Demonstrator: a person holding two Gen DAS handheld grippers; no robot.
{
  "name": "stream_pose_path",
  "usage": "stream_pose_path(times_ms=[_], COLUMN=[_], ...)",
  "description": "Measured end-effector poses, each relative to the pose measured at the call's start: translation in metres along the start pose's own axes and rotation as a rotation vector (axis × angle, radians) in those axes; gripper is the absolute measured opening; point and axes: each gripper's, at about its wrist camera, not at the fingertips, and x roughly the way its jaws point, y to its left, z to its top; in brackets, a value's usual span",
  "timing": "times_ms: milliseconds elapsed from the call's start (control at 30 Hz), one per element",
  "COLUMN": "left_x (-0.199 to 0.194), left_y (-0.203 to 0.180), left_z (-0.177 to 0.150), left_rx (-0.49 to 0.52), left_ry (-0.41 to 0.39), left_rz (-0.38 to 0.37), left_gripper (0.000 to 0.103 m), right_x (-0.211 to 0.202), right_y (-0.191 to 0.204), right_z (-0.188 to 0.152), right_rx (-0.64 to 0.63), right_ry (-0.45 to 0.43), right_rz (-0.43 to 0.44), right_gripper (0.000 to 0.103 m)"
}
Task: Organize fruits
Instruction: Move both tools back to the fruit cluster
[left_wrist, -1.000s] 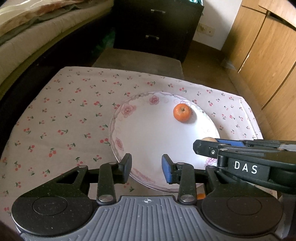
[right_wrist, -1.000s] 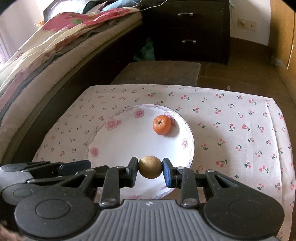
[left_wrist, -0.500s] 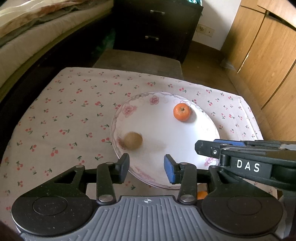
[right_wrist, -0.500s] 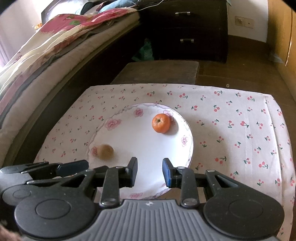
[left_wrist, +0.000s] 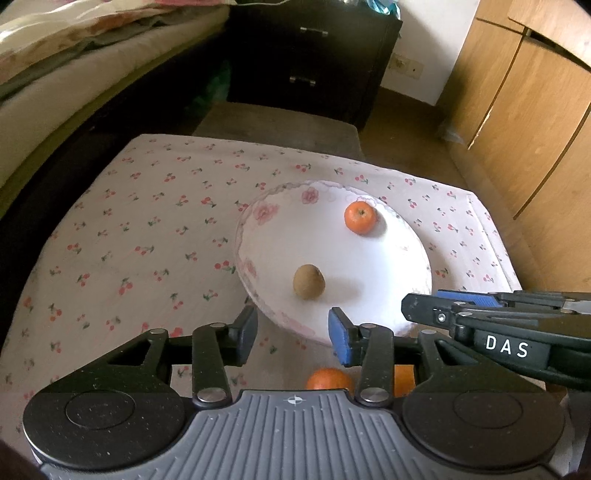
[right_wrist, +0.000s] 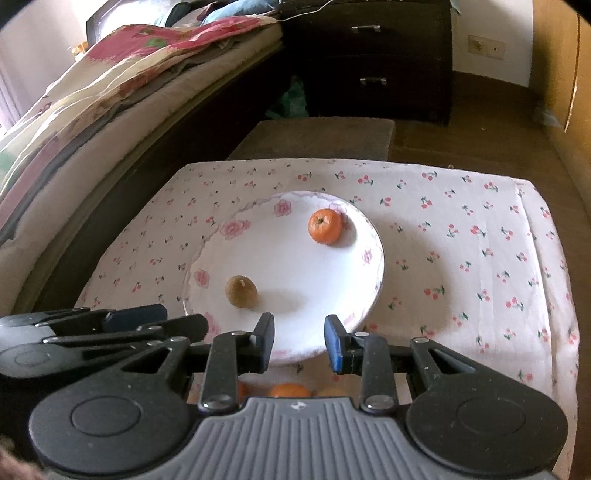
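Left claw (left_wrist: 292, 334): fingers apart, nothing between them, above the near rim of the plate.
Right claw (right_wrist: 299, 341): fingers apart, also empty, at the near rim.
Plate (right_wrist: 332, 291): white with pink flowers, on the desk (right_wrist: 461, 236).
Kiwi (right_wrist: 241, 291): on the plate, near-left part.
Orange (right_wrist: 325, 226): on the plate, far side, well apart from the kiwi.
More oranges (left_wrist: 327, 379): on the desk under the claws, partly hidden.

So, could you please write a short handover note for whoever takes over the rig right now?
Left gripper: open, empty, at the plate's near edge.
Right gripper: open, empty, also at the near edge.
Done: an orange and a brown fruit lie apart on the plate.
Left: more oranges sit on the cloth near the grippers, partly hidden; they probably go on the plate next.
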Motion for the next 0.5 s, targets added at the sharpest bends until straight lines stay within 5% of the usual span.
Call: stream_pose_path(times_ms=[500], left_x=[-0.018], left_y=[0.005], left_z=[-0.034], left_rx=[-0.004], left_ry=[0.036], left_rz=[-0.044], left_gripper=[0.052], right_x=[-0.027], right_y=[0.007], right_z=[-0.053], right_rx=[-0.005], right_ry=[0.067], right_rz=[-0.002], right_gripper=[0.031])
